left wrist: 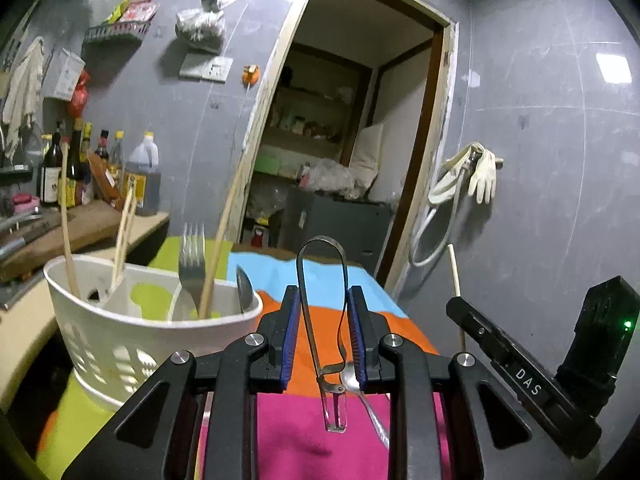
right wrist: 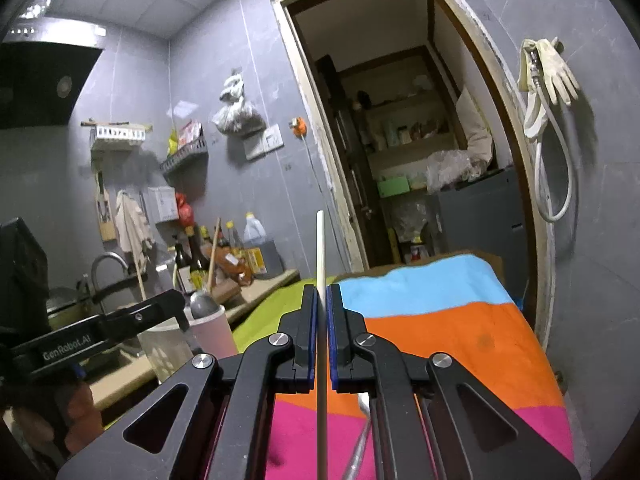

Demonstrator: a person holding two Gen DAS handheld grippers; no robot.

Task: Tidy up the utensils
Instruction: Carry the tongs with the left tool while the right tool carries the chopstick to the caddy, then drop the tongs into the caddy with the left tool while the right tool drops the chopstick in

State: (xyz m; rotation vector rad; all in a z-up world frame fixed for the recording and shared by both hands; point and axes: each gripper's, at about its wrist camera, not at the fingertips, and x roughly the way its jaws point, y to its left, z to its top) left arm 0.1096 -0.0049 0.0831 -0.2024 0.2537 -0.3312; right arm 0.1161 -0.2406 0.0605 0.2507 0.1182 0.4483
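My left gripper (left wrist: 323, 332) is shut on a metal peeler (left wrist: 320, 280) with a looped steel handle, held upright above the striped cloth. To its left stands a white slotted utensil holder (left wrist: 120, 328) with a fork (left wrist: 192, 264), a spoon (left wrist: 245, 288) and wooden chopsticks (left wrist: 222, 240) in it. A spoon (left wrist: 362, 396) lies on the cloth under the gripper. My right gripper (right wrist: 322, 320) is shut on a pale chopstick (right wrist: 320, 248), held upright; it also shows in the left wrist view (left wrist: 454, 270). The holder (right wrist: 168, 344) is at its left.
A striped cloth (right wrist: 432, 320) of blue, orange, pink and green covers the table. A counter (left wrist: 80, 236) with sauce bottles (left wrist: 140, 180) and a sink tap (right wrist: 108, 264) lies at the left. An open doorway (right wrist: 420, 160) is straight ahead. Gloves and a hose (right wrist: 548, 80) hang on the right wall.
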